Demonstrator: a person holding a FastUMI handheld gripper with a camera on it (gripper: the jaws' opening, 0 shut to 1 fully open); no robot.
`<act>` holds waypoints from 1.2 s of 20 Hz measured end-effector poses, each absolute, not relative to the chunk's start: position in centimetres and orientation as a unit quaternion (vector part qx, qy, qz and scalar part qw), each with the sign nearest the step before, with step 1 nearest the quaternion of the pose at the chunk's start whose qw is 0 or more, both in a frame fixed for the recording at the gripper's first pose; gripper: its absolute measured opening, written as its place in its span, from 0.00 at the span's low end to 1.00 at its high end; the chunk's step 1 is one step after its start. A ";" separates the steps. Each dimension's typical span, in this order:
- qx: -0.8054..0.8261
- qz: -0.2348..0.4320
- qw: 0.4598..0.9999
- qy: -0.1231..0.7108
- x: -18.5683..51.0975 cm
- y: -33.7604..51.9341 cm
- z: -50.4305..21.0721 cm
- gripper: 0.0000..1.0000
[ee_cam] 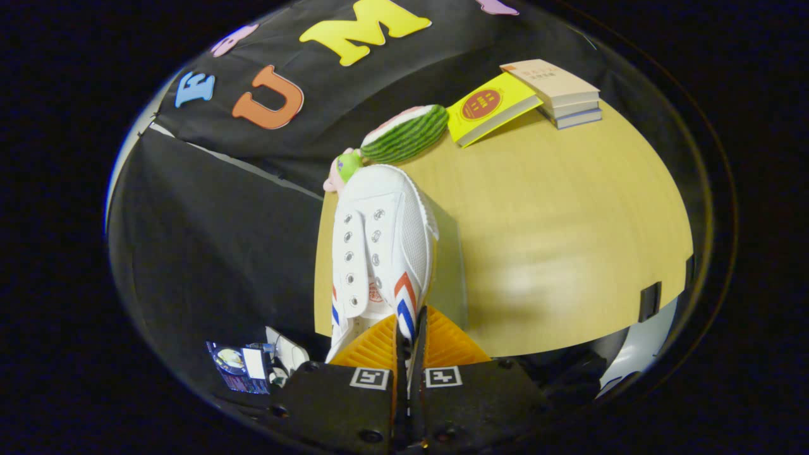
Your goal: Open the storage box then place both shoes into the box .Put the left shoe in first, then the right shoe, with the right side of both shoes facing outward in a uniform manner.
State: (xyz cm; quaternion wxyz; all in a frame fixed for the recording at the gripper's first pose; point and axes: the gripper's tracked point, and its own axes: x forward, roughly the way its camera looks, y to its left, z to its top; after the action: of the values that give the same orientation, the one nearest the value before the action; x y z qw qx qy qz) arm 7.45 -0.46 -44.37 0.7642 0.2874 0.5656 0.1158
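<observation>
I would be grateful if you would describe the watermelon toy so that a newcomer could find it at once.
Start at the wooden table and follow the white shoe clamped in the gripper to its far end. Just beyond its toe, beside a yellow book, lies the watermelon toy. It is the one green-striped thing with a pale pink cut face.

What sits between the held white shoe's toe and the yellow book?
In the gripper view, a watermelon-slice toy lies between the shoe, pinched by the fingers, and the yellow book.
</observation>
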 end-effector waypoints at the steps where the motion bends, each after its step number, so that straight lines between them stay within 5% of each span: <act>1: 0.291 0.118 0.757 0.573 7.6 -0.9 -43.8 0.08; 11: 0.276 0.064 0.736 0.615 7.7 -3.1 -44.4 0.10; 18: 0.273 0.089 0.746 0.601 8.0 -2.4 -44.4 0.41; 24: 0.255 0.140 0.778 0.558 7.7 -2.2 -42.8 0.43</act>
State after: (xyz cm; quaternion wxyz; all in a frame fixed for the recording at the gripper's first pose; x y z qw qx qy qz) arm 7.68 -2.20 -42.79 0.7777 0.2546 0.5576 0.1397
